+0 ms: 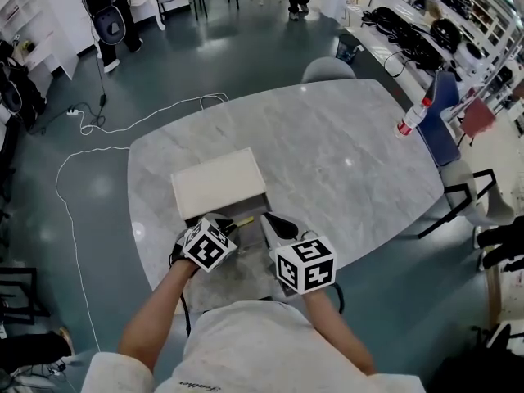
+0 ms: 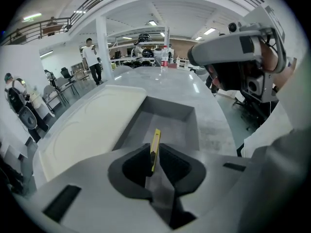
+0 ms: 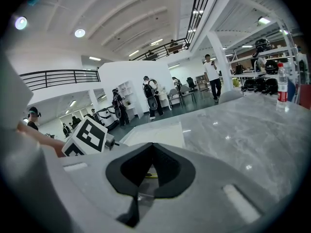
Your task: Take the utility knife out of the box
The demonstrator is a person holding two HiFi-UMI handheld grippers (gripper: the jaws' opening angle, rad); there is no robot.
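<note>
A shallow grey box [image 2: 170, 109] lies open on the marble table, its white lid [image 1: 219, 182] slid toward the far side. My left gripper [image 2: 154, 150] is shut on the yellow utility knife [image 2: 156, 139], which points forward over the box's near end. In the head view the knife [image 1: 245, 219] shows as a short yellow strip between the left gripper [image 1: 232, 226] and the right gripper [image 1: 276, 222]. The right gripper [image 3: 152, 147] hovers just right of the box with its jaws together and nothing held. A sliver of yellow shows through its pads in the right gripper view.
A plastic bottle [image 1: 413, 117] with a red label stands near the table's far right edge. Chairs [image 1: 327, 70] sit at the far side and on the right. A white cable [image 1: 82, 162] trails over the floor at the left. People stand far back in the room.
</note>
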